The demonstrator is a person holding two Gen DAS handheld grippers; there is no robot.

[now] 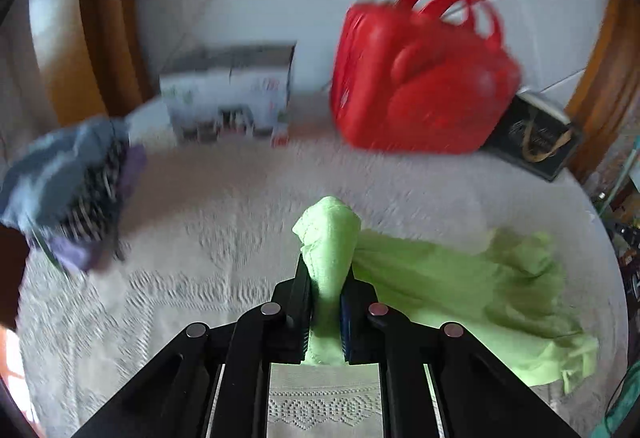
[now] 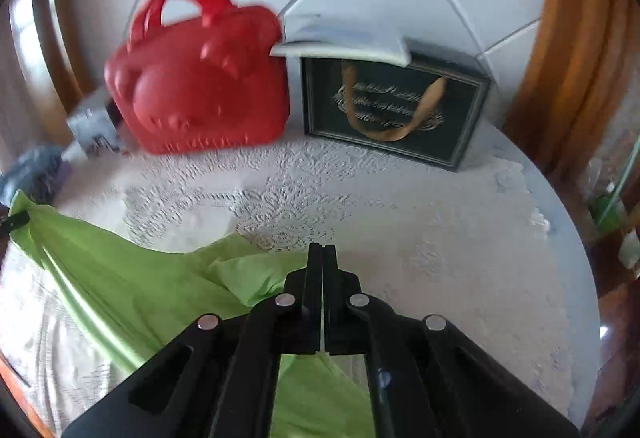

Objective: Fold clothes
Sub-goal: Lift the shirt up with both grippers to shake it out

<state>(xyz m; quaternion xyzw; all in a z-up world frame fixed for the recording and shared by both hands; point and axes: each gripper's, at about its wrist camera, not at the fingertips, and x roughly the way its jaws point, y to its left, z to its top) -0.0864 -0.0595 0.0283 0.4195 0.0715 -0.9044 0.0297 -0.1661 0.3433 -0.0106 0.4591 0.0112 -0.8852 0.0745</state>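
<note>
A light green garment [image 1: 472, 294] lies on the white lace tablecloth [image 1: 208, 250]. My left gripper [image 1: 326, 278] is shut on a bunched corner of it, which sticks up between the fingers. The cloth trails off to the right. In the right wrist view the same green garment [image 2: 132, 278] stretches from the far left toward my right gripper [image 2: 323, 252], whose fingers are pressed together. I see no cloth between its tips; the garment passes under it.
A red plastic handbag [image 1: 416, 77] [image 2: 204, 77], a printed box [image 1: 232, 93] and a dark framed plaque [image 2: 392, 105] stand at the back by the tiled wall. A pile of blue and striped clothes [image 1: 68, 189] lies at the left.
</note>
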